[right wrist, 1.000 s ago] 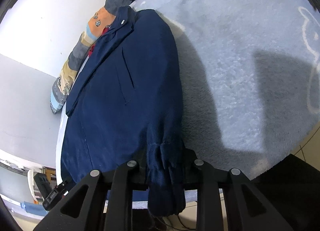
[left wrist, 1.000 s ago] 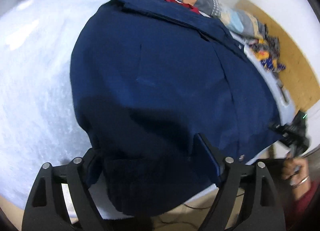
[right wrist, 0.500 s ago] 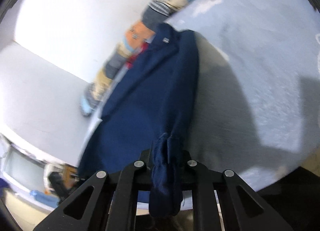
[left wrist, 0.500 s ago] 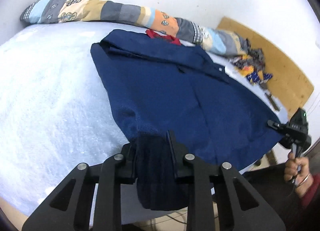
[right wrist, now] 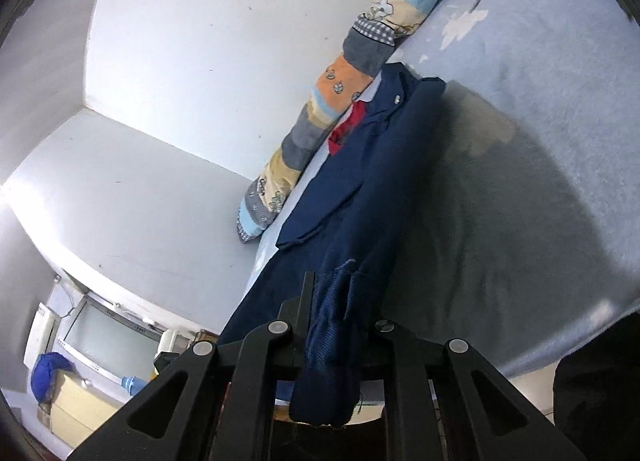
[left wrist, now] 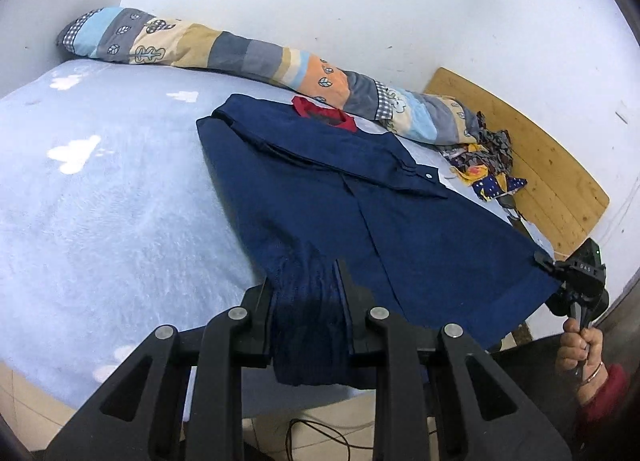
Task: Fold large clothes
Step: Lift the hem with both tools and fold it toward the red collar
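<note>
Jacket (left wrist: 400,229), navy blue with a red lining at its collar, lies spread on a pale blue bed cover (left wrist: 100,201), collar end toward the patchwork bolster (left wrist: 248,57) along the white wall. Left gripper (left wrist: 306,293): jaws have just been closing and now pinch a bunched ribbed cuff or hem of the jacket, the cloth gathered between both fingers and hanging below them over the bed's near edge. Right gripper (right wrist: 340,301): jaws likewise drawn in tight on a gathered fold of the same jacket, which droops beneath the fingers. In the left wrist view the right gripper appears at the jacket's far lower corner, held by a hand (left wrist: 580,345). A heap of patterned cloth (left wrist: 484,165) lies beside a wooden board (left wrist: 552,177).
</note>
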`<state>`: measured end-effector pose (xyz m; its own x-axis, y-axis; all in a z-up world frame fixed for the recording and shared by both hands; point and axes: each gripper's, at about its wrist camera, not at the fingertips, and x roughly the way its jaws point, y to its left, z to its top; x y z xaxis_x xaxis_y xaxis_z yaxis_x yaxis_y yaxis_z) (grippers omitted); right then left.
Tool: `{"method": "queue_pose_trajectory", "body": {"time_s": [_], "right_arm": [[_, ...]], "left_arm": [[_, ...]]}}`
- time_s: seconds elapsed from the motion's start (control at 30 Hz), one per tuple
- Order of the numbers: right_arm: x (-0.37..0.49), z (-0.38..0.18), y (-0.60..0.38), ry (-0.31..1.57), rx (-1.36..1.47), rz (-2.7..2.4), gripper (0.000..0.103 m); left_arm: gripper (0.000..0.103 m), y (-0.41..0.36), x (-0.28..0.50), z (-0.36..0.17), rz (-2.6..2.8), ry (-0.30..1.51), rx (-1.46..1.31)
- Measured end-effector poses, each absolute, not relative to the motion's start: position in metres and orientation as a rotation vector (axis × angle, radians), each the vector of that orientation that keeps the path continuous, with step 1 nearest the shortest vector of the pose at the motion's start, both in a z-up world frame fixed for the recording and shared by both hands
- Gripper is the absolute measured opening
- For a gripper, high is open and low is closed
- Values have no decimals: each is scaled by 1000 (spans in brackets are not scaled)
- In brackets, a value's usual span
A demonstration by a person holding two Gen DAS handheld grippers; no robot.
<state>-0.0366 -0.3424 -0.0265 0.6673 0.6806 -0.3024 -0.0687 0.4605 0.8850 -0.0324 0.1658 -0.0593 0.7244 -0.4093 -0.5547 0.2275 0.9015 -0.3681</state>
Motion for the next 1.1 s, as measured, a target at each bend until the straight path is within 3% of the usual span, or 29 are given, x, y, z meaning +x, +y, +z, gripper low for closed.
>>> {"method": "queue_pose_trajectory", "body": {"time_s": [0.33, 0.6, 1.1], "right_arm": [[-43, -10, -350, 693, 1060, 558, 13], [-4, 42, -362, 619, 1085, 602, 12], [197, 97, -360, 588, 1061, 567, 13]], "left_arm": [[21, 181, -27, -37, -363, 640, -375], [22, 204, 12, 14, -347, 557, -513], [22, 207, 194, 55, -251, 556, -593]]}}
